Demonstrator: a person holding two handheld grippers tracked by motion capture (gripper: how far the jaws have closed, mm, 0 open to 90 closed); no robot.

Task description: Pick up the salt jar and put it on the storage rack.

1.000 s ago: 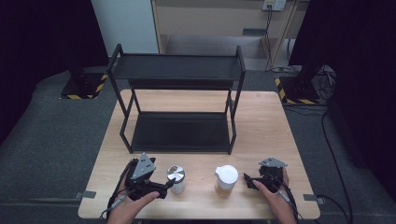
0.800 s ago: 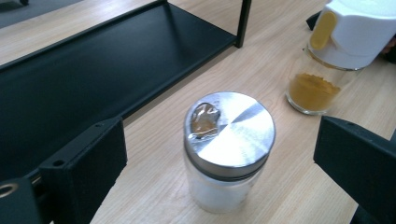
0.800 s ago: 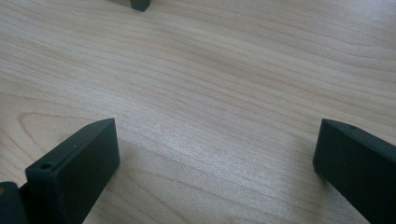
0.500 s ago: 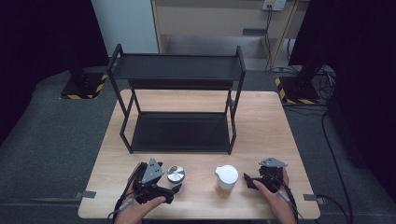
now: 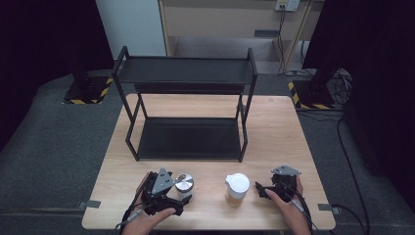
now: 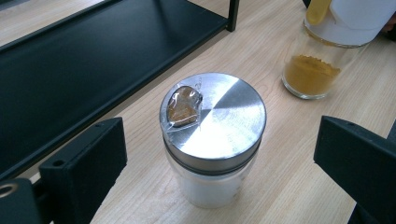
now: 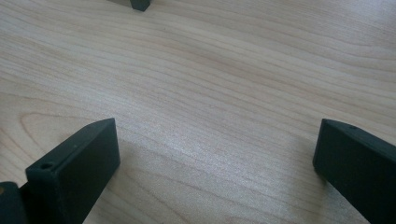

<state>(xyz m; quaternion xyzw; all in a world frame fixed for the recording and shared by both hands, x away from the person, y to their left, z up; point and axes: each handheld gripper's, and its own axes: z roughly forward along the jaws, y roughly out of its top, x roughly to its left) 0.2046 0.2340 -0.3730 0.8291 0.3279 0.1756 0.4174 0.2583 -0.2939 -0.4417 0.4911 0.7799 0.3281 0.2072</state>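
upright on pale wood-grain table, at six o'clock of black metal shelf: squat round glass jar, brushed steel lid facing up, long axis vertical. flanked by left gripper, matte black blocky jaws spread wide, not touching. at three o'clock, white-lidded jar with orange powder. beyond, right gripper spread apart over bare wood.

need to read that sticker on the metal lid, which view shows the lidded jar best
The left gripper view: the steel-lidded jar stands close up between the open jaws, its taped brown patch plain. The high view shows the jar small, beside the left gripper. The right gripper view looks at bare table.
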